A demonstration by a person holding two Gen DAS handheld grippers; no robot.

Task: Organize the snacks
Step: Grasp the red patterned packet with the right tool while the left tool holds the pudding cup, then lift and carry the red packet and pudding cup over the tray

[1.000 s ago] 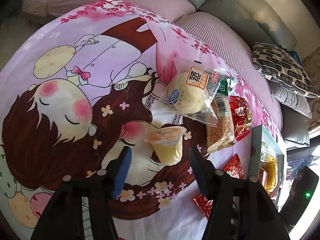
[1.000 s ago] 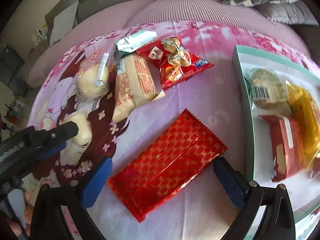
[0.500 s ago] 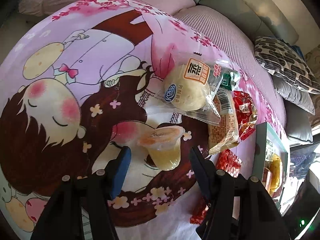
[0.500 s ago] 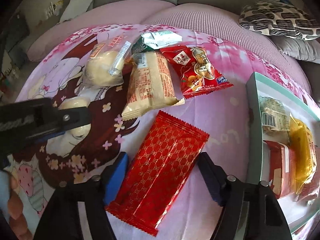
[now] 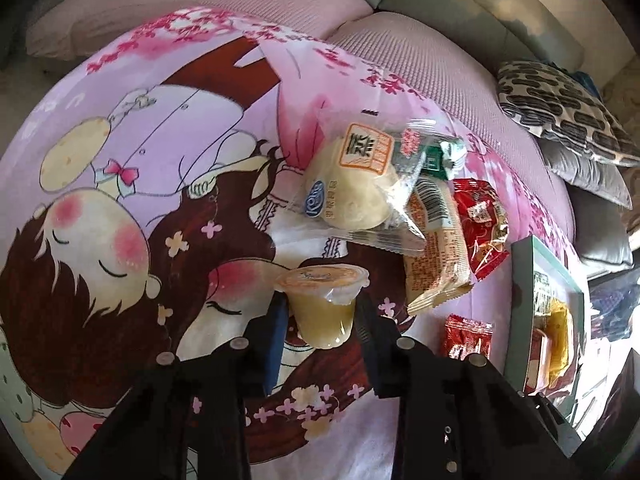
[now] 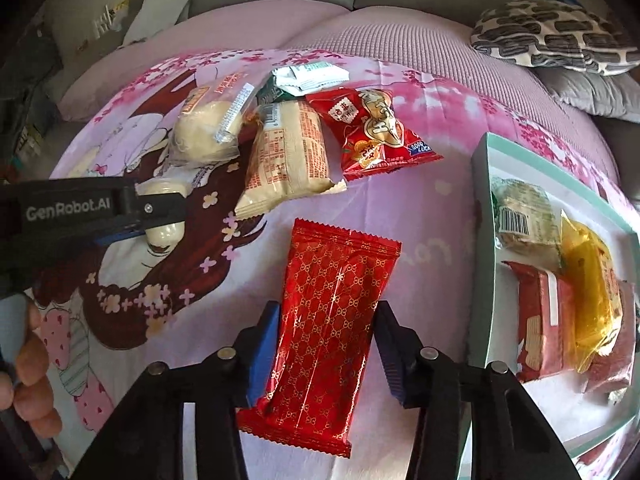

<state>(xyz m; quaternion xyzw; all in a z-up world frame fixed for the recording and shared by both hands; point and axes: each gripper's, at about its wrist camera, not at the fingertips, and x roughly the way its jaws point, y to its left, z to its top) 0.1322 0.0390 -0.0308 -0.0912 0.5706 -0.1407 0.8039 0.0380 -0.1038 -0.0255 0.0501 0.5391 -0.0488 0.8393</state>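
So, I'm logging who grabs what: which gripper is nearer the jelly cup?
Left. The left gripper is shut on the jelly cup. The right gripper sits off to the side, jaws just closing around the red patterned packet.

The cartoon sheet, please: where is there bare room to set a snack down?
Free: the sheet left of the bun pack, and between the red wrapper and the tray. Crowded: the packets behind the wrapper; the tray's near half.
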